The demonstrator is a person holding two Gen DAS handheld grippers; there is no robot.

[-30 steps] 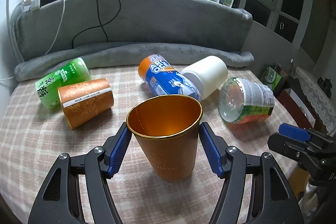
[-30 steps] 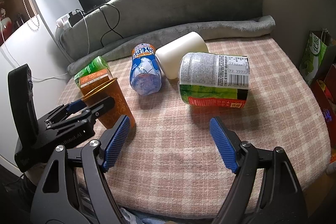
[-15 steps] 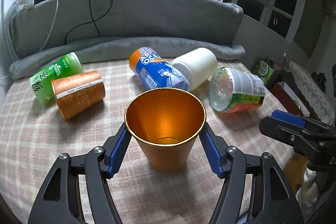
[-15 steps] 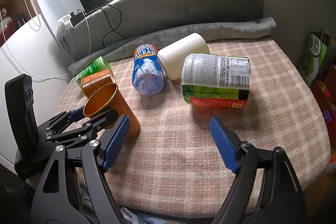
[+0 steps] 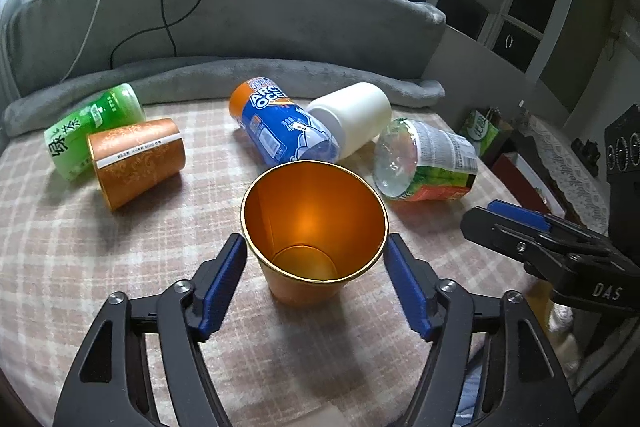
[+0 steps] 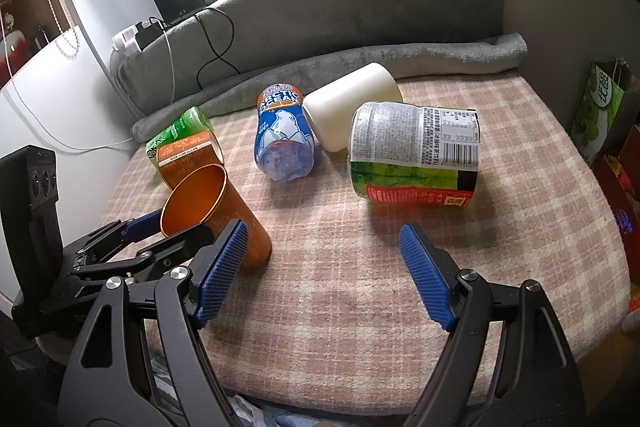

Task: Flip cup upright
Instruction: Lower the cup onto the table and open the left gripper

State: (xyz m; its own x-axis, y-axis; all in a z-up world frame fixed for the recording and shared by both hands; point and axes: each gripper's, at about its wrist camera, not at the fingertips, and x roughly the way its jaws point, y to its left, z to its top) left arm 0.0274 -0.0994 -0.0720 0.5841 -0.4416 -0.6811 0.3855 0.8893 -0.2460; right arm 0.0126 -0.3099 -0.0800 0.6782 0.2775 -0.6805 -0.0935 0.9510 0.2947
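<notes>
An orange metal cup (image 5: 314, 239) with a gold rim stands mouth up on the checked cloth, between the blue pads of my left gripper (image 5: 314, 285). The jaws sit at the cup's sides, close to its rim. In the right wrist view the cup (image 6: 216, 215) leans toward the left gripper (image 6: 160, 239), which holds it near its rim. My right gripper (image 6: 322, 273) is open and empty over the cloth near the front edge; it also shows in the left wrist view (image 5: 532, 239) at the right.
Lying on their sides: an orange paper cup (image 5: 136, 161), a green tea bottle (image 5: 92, 135), a blue Arctic Ocean can (image 5: 280, 129), a white cup (image 5: 352, 121), a green-labelled clear cup (image 5: 428, 161). A grey cushion (image 5: 240, 27) with cables runs behind.
The left gripper has tipped downward and lowered with the orange cup, so its inside bottom now shows. The right gripper has barely moved.
</notes>
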